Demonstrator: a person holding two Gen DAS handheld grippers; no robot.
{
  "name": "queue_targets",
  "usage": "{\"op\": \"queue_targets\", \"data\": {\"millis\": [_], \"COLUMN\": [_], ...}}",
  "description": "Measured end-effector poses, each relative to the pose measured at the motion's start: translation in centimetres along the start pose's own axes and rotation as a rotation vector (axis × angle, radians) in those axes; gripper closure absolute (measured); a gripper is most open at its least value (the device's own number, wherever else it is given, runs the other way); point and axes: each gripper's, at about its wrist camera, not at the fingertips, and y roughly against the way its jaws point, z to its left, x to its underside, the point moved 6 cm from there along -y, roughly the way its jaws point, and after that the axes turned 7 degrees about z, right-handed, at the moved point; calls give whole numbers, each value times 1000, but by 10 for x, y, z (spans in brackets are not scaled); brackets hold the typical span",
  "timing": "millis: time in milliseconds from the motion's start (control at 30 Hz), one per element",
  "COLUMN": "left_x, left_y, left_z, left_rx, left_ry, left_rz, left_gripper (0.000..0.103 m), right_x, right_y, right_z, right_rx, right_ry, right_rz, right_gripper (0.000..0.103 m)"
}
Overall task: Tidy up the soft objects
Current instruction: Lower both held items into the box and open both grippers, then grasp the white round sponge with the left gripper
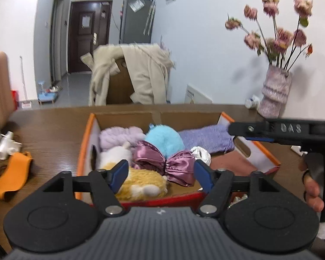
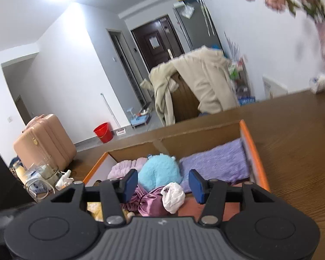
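Note:
An orange-rimmed cardboard box [image 1: 85, 143] sits on the brown table. It holds a lilac knit [image 1: 119, 135], a blue plush [image 1: 162, 138], a purple towel [image 1: 205, 137], a pink satin bow [image 1: 175, 164], a white cloth [image 1: 201, 152] and a yellow-white plush [image 1: 140, 182]. My left gripper [image 1: 161, 173] hovers open over the box's near end, pads clear of the bow. My right gripper [image 2: 164, 185] is open above the white cloth [image 2: 172, 196] and blue plush [image 2: 160, 172]; its side shows as right gripper [image 1: 238, 131]. An orange cloth [image 1: 10, 177] lies outside, left of the box.
A pink vase of flowers [image 1: 275, 93] stands at the table's back right. A white plug [image 1: 6, 147] and glass jars [image 2: 41, 173] are on the left. Beyond the table are a coat-draped chair [image 1: 130, 75], a pink suitcase [image 2: 45, 143] and a red bucket [image 2: 103, 132].

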Motion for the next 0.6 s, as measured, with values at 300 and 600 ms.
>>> {"op": "queue_targets", "data": {"millis": [300,600], "left_x": [30,94], "left_y": [78,114], "left_z": [-13,-44], "left_rx": [-32,-29], "left_ry": [-3,-37], "left_rz": [-62,-41], "left_gripper": [26,22], "right_x": [36,98], "right_y": [73,126], "right_z": [28,38], "right_rx": [29,56], "right_ry": [197,333], "right_rz": [1,54], "right_gripper": [48,43]}}
